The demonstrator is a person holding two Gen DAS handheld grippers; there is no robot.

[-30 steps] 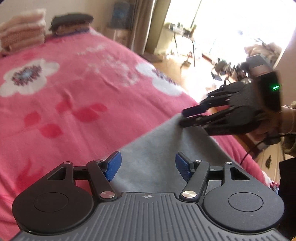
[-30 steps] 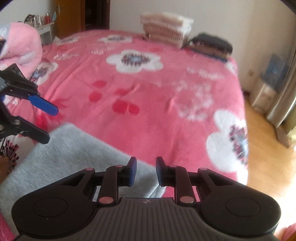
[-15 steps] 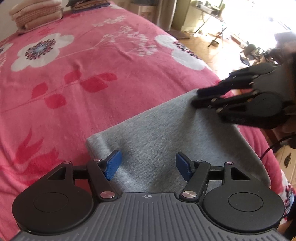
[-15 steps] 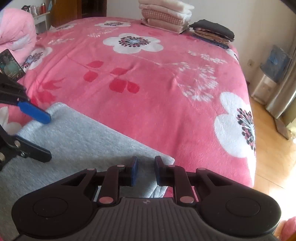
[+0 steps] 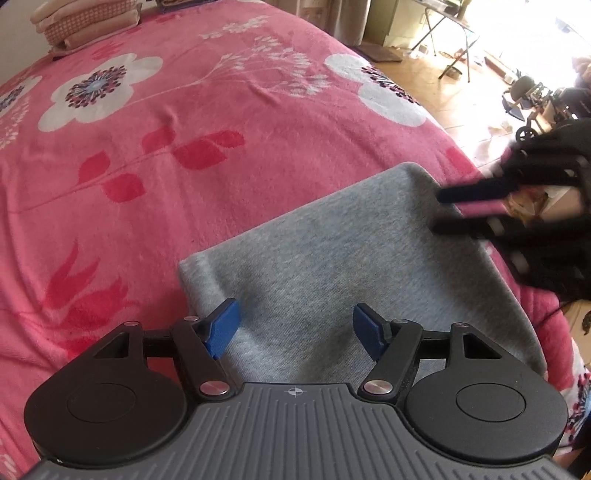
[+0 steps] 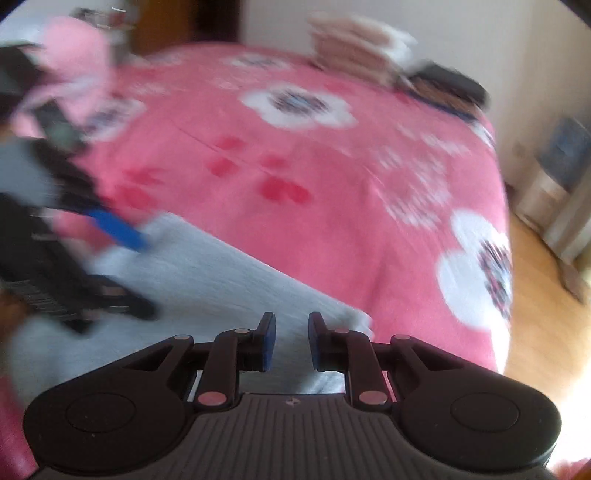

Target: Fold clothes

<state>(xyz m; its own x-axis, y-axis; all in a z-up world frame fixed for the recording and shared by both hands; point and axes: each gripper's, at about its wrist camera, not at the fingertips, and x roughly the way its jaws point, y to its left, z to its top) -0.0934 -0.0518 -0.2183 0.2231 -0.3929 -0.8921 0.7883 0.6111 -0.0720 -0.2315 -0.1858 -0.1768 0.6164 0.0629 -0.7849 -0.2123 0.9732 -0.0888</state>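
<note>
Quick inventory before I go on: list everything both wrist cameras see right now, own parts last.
grey garment: one, grey, lying flat on the near part of the bed, under both grippers.
bedspread: one, pink with white flowers and red leaves, covering the bed.
folded stack: one, cream and checked, at the far end of the bed.
dark folded pile: one, dark, beside that stack; blurred.
pink bundle: one, pink, at the far left in the right wrist view; blurred.
wooden floor: tan, beyond the bed, with chairs and clutter.
left gripper: one, black with blue pads, jaws wide apart over the garment.
right gripper: one, black with blue pads, jaws a narrow gap apart at the garment's far corner.
</note>
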